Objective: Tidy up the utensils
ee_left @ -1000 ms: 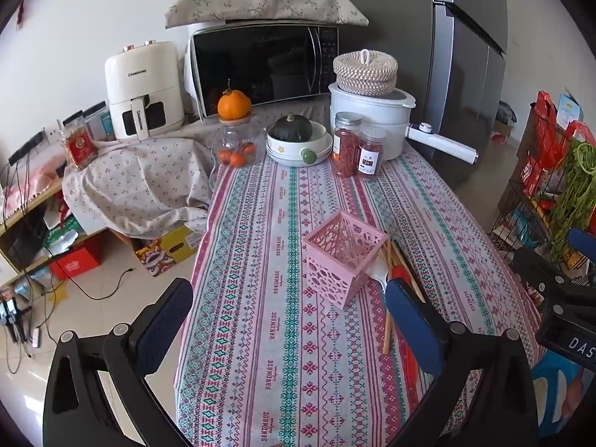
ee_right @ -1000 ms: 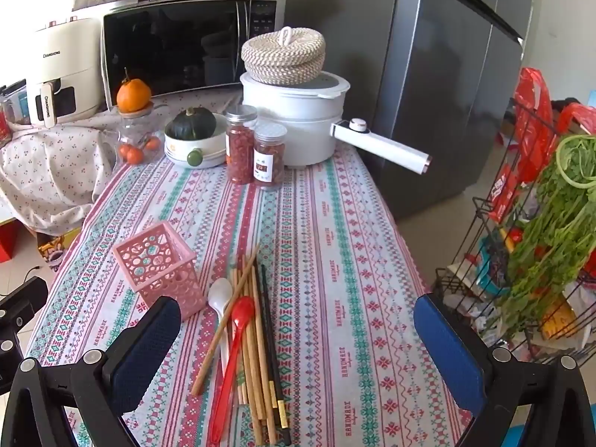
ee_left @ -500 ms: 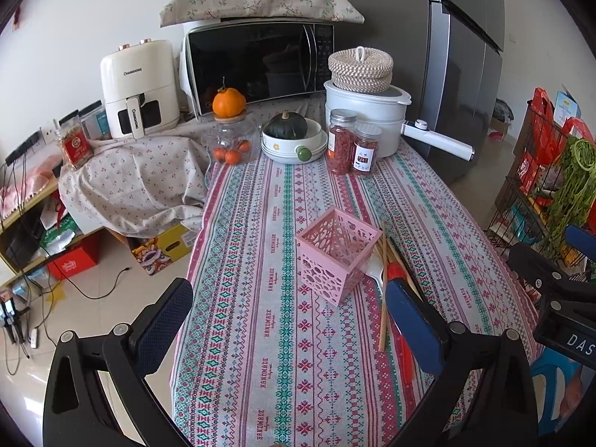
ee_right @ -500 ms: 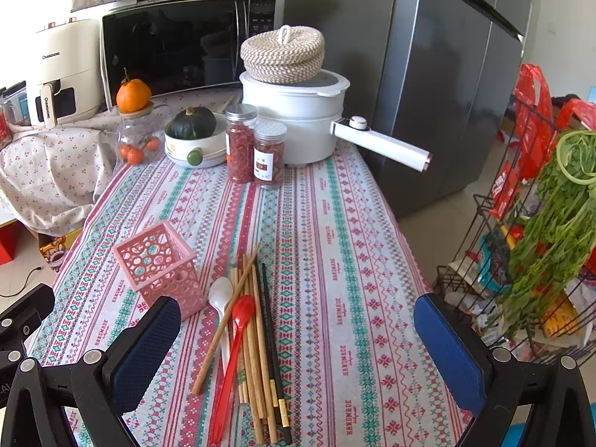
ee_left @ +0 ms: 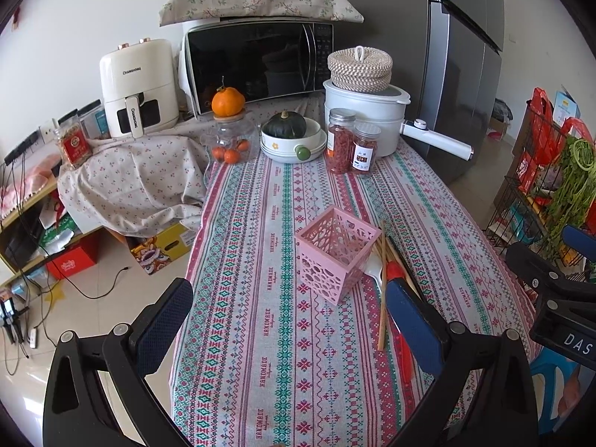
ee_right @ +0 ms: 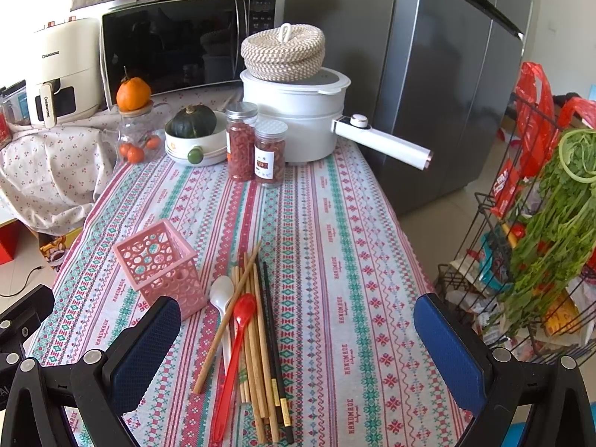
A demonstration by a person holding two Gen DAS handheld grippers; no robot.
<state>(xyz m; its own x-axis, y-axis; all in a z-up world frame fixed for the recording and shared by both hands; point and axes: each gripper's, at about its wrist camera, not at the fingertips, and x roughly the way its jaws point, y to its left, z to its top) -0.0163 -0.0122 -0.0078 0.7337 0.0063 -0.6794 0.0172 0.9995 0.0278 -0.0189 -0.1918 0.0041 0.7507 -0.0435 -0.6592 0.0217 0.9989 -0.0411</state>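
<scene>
Both of your grippers hang wide open above the near end of the table, holding nothing.

Your left gripper [ee_left: 288,320] sits spread over the patterned tablecloth [ee_left: 260,223], with the pink holder [ee_left: 337,251] standing upright just beyond it. Your right gripper [ee_right: 298,339] is spread over the loose utensils lying flat just right of that holder: a white spoon [ee_right: 222,300], a red spoon [ee_right: 234,350], wooden chopsticks [ee_right: 257,335] and dark chopsticks [ee_right: 272,335], all bunched together, touching and overlapping. At the far end stand a white pot [ee_right: 298,126], two jars [ee_right: 257,141] and a microwave [ee_right: 178,44].
</scene>
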